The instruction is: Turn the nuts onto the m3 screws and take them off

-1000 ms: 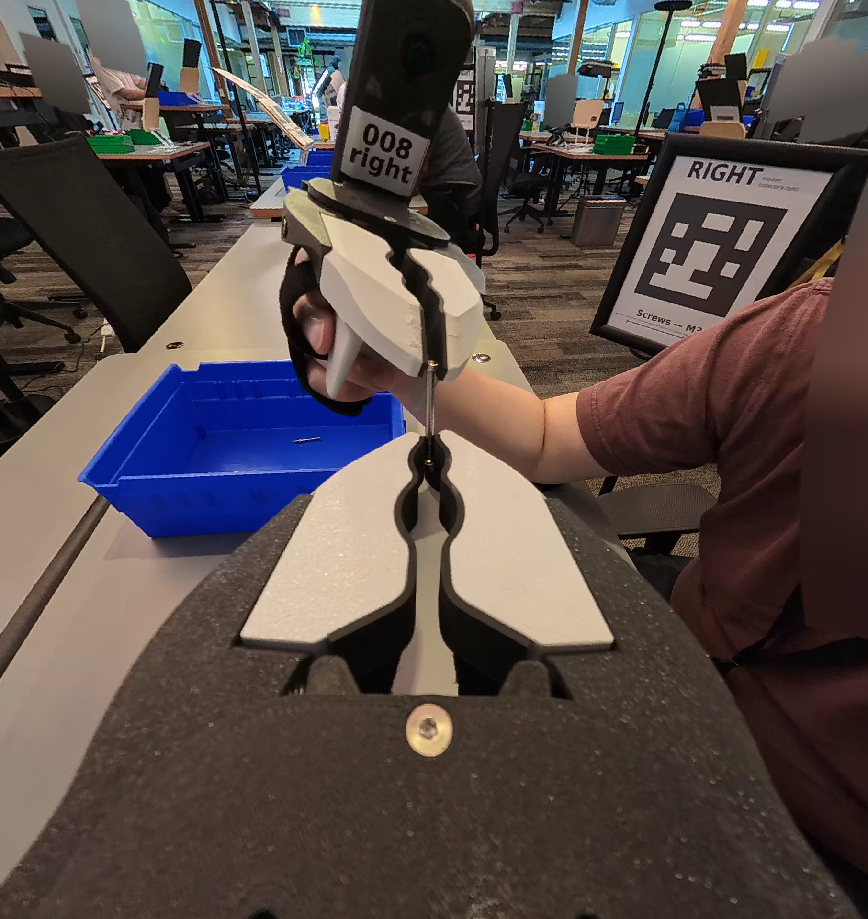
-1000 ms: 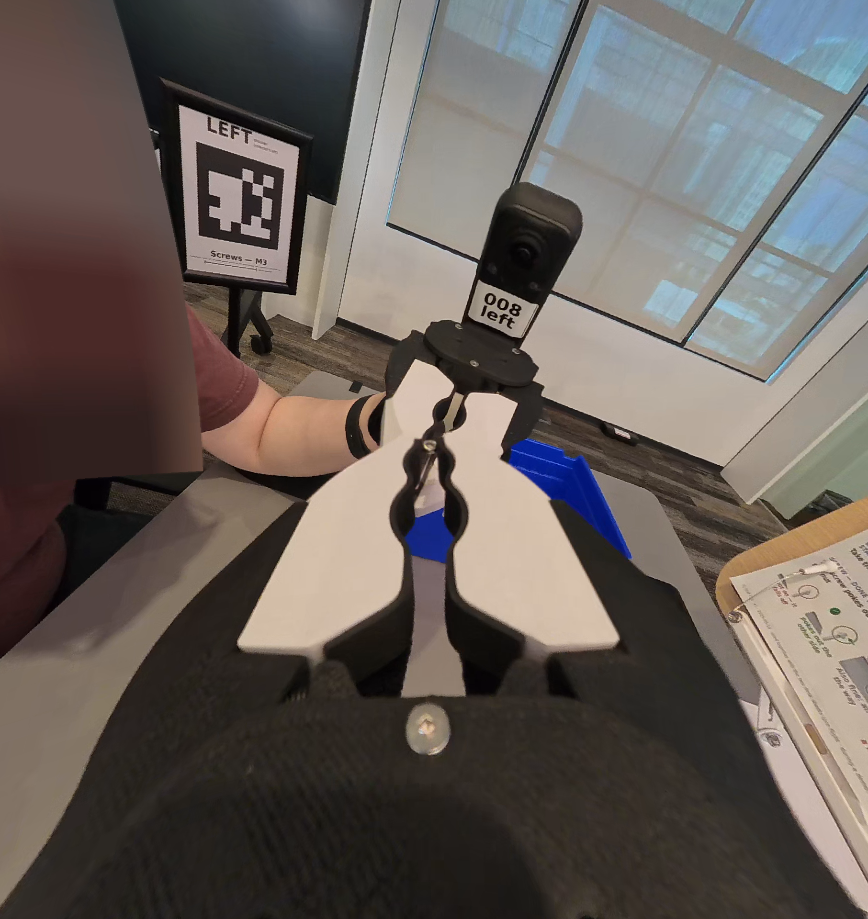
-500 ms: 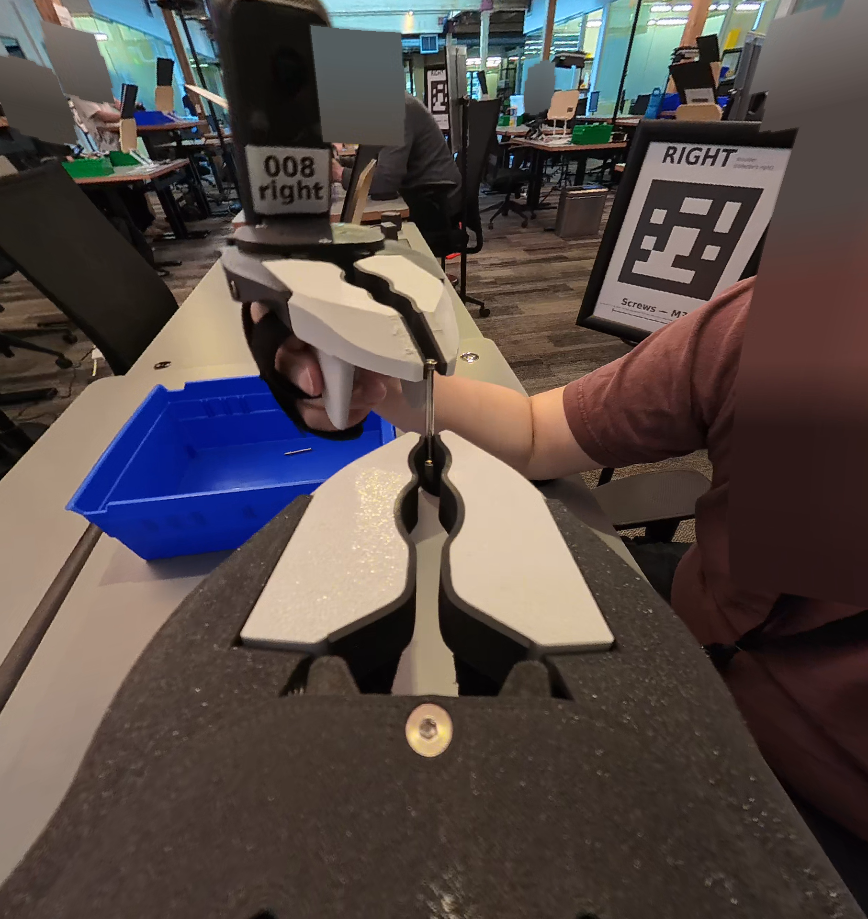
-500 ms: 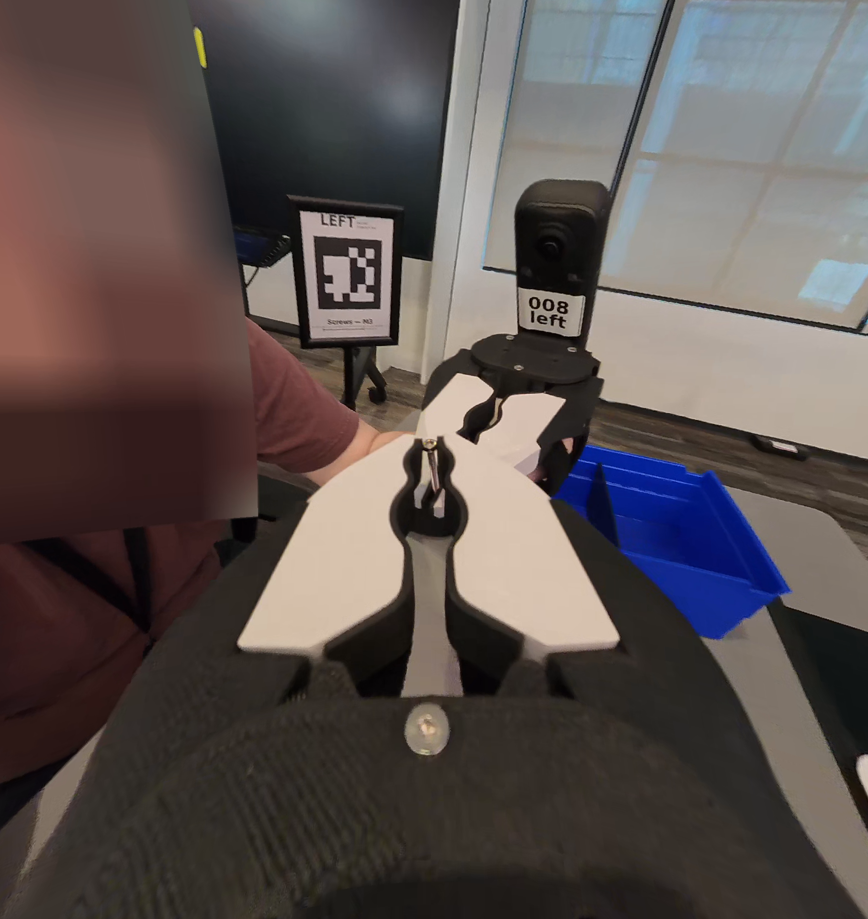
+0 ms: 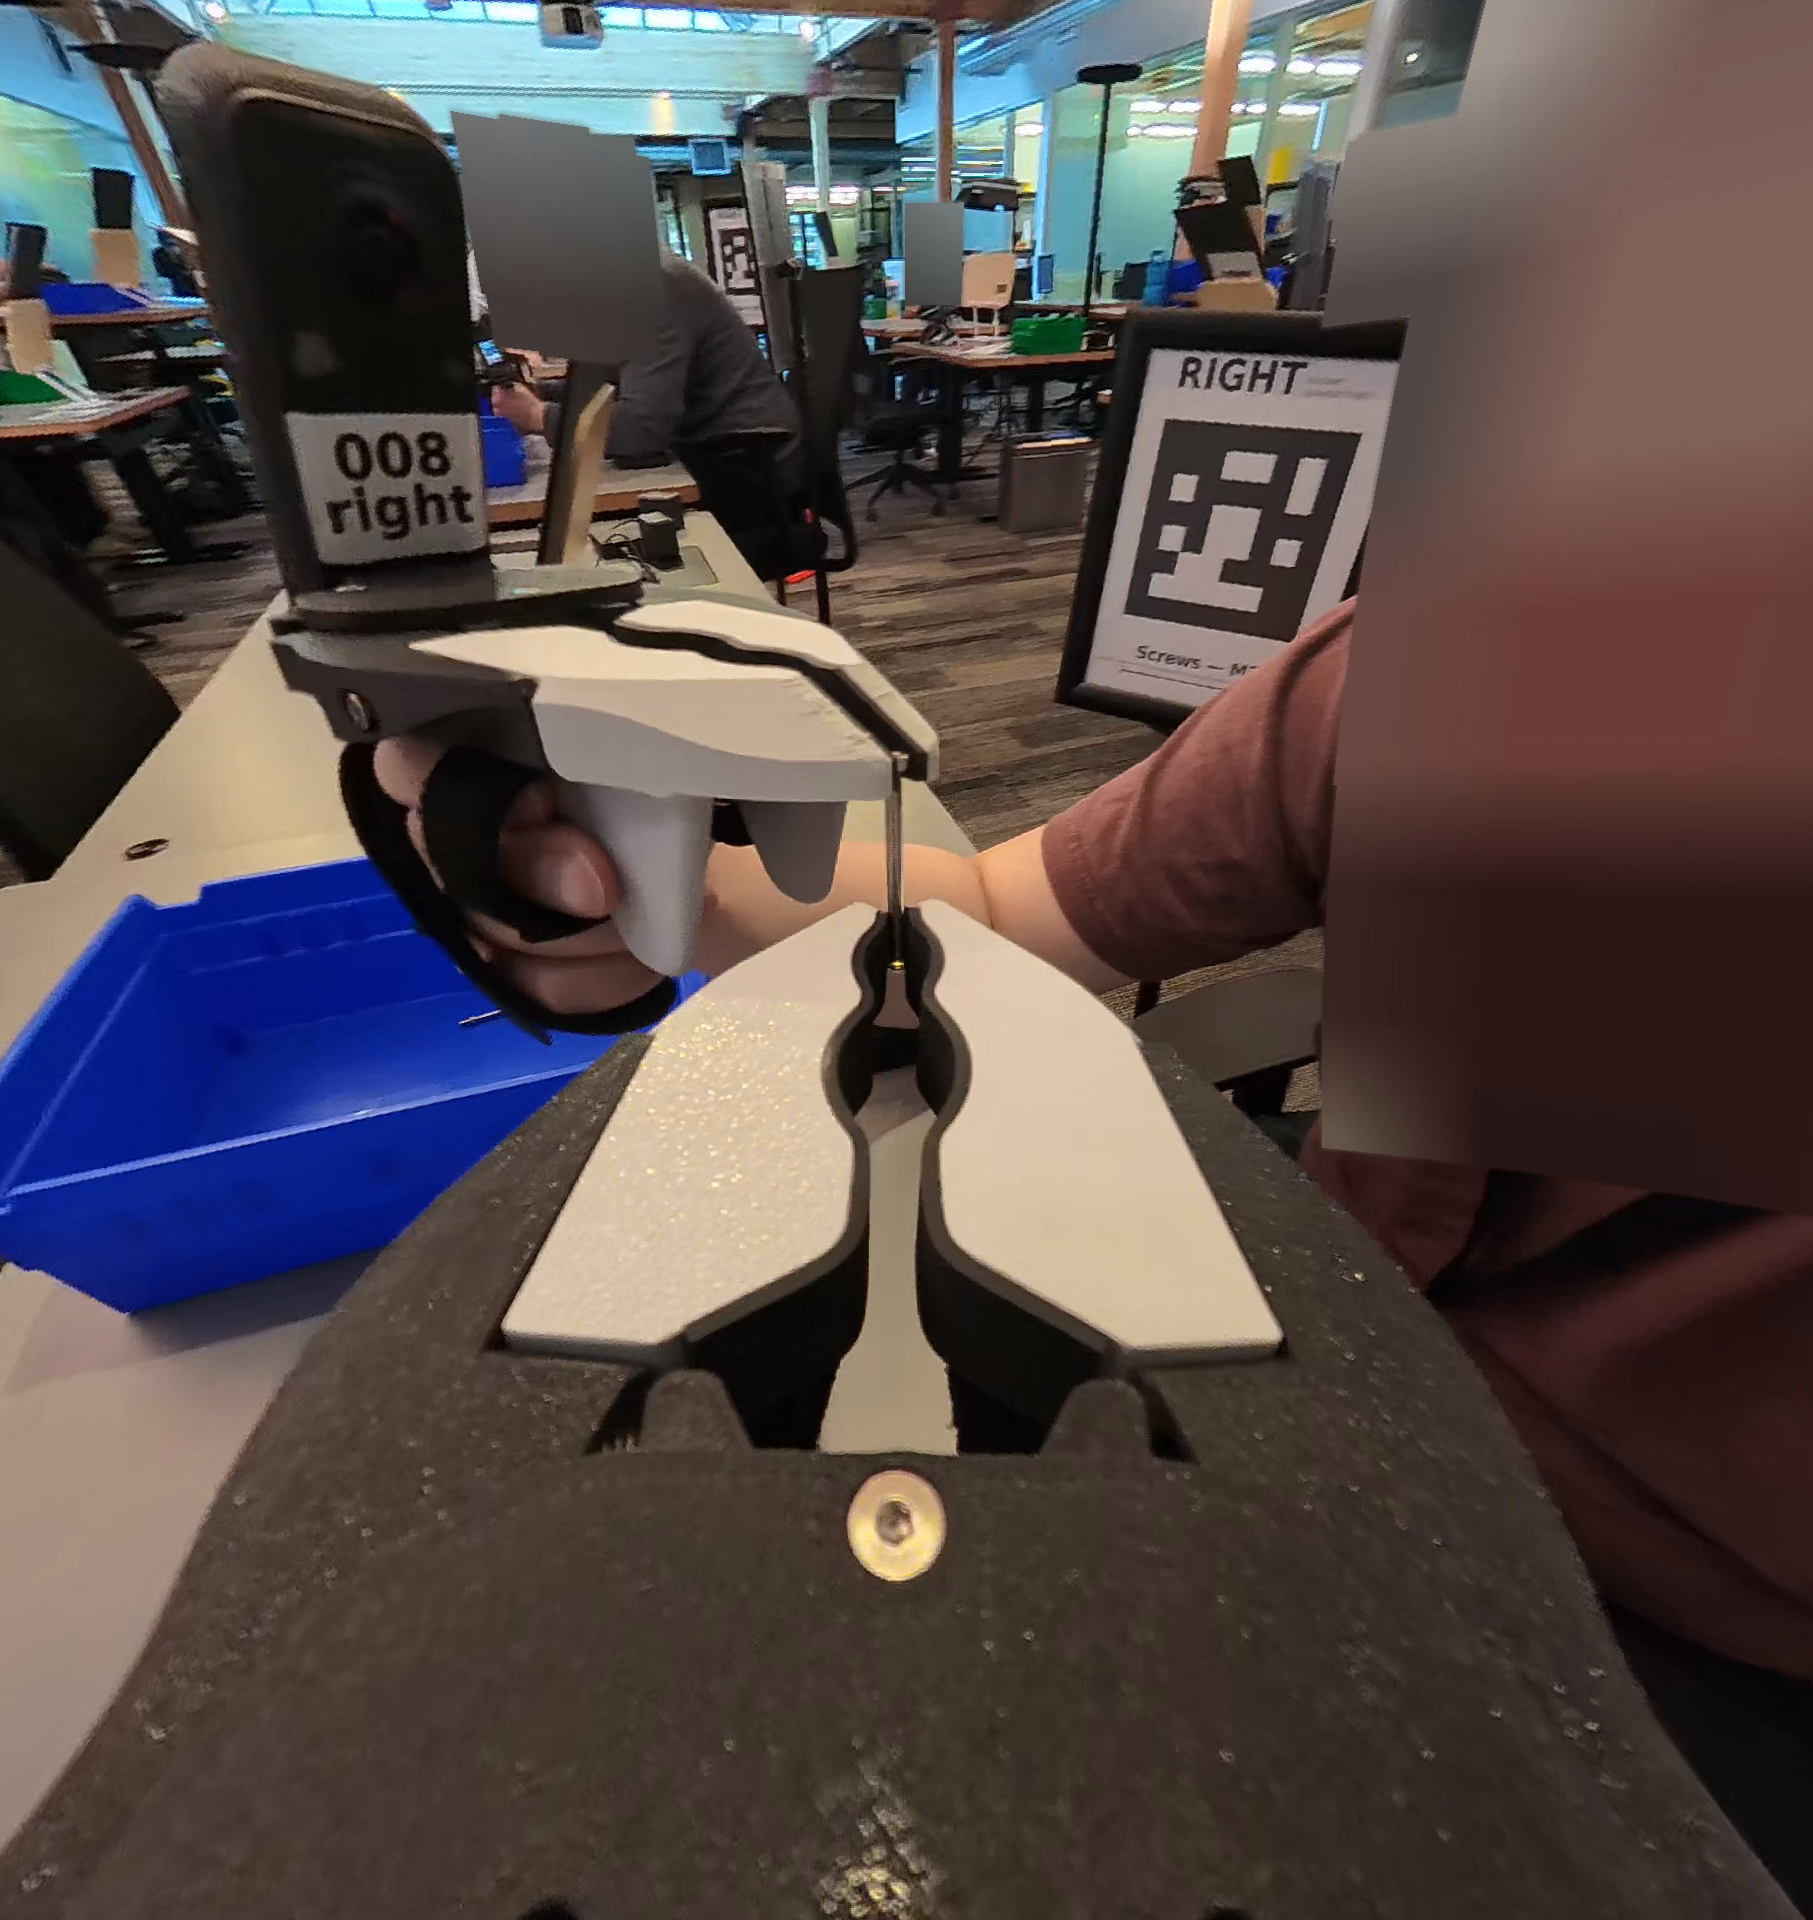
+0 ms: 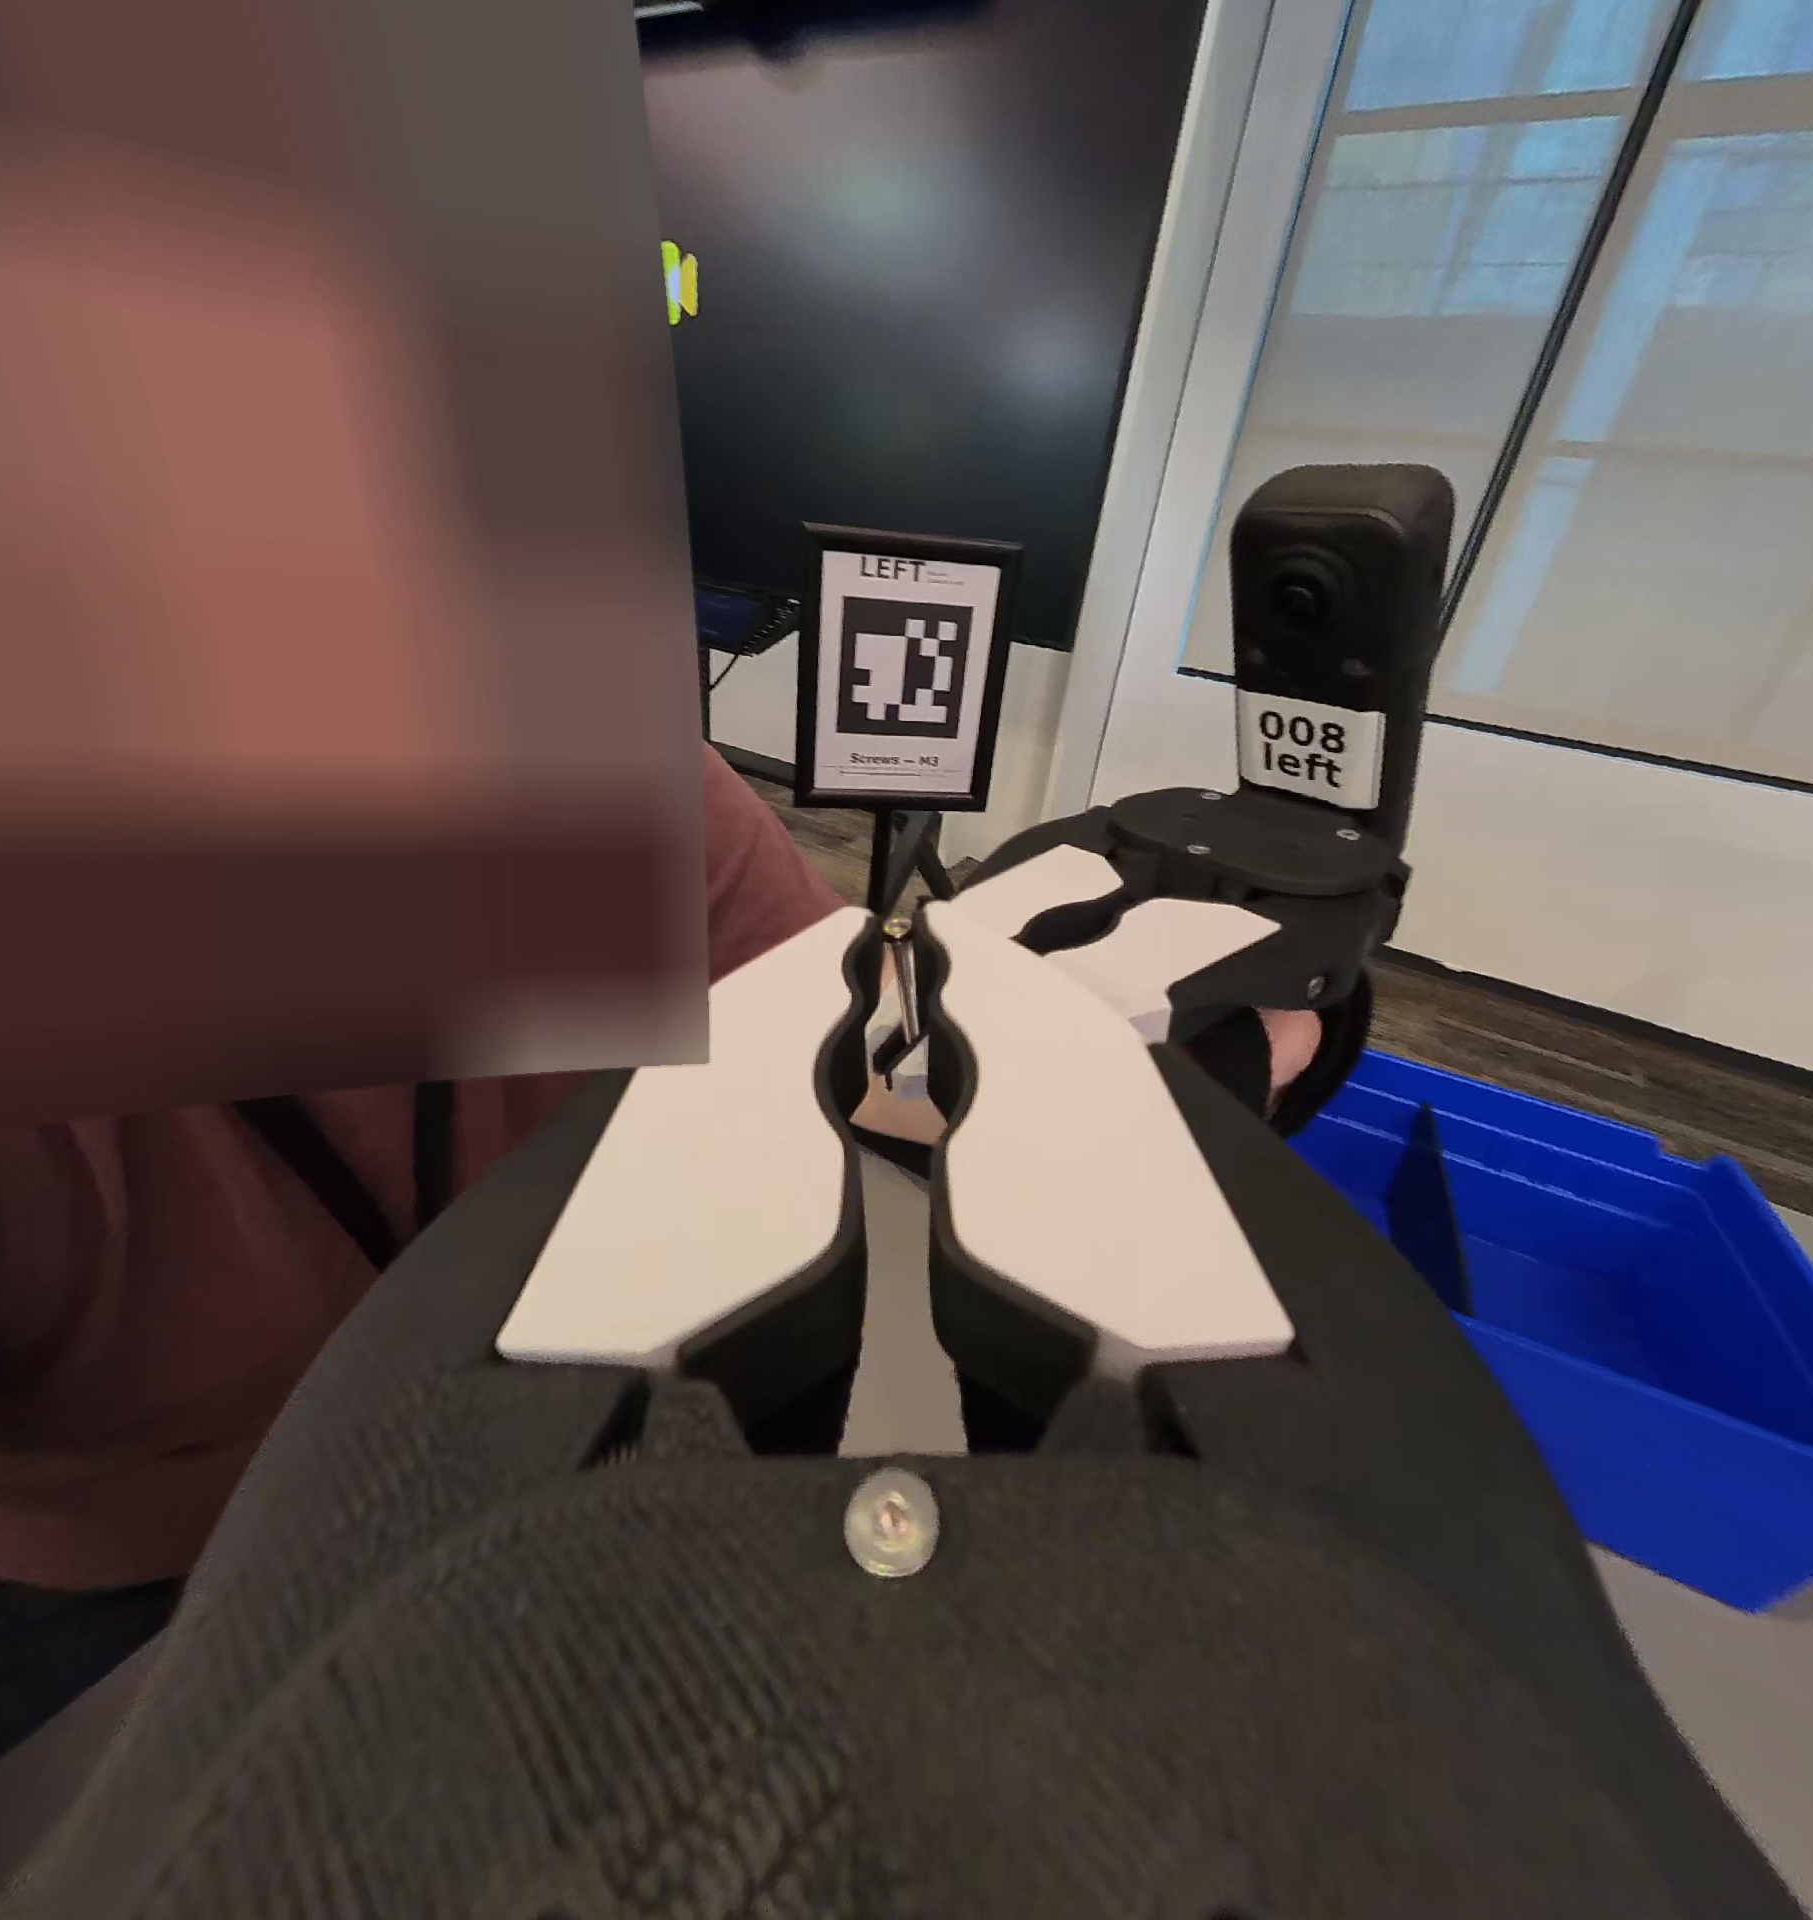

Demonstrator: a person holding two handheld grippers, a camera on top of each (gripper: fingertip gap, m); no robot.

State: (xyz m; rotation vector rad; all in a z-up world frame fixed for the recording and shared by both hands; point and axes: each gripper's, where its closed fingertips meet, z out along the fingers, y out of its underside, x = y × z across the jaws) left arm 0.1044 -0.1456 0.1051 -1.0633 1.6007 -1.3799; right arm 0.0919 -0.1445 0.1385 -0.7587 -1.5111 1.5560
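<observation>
The right gripper (image 5: pixel 907 756) pinches the head end of a long M3 screw (image 5: pixel 894 847) between its closed tips, and the shaft hangs down into the left gripper (image 5: pixel 897 940), whose tips close narrowly on something at the lower end, presumably the nut, too small to make out. Both are held above the grey table (image 5: pixel 71 1475), to the right of the blue bin (image 5: pixel 206 1122), where a spare screw (image 5: pixel 478 1020) lies. If either gripper tilts while turning, the thread could bind or the nut slip free and drop.
</observation>
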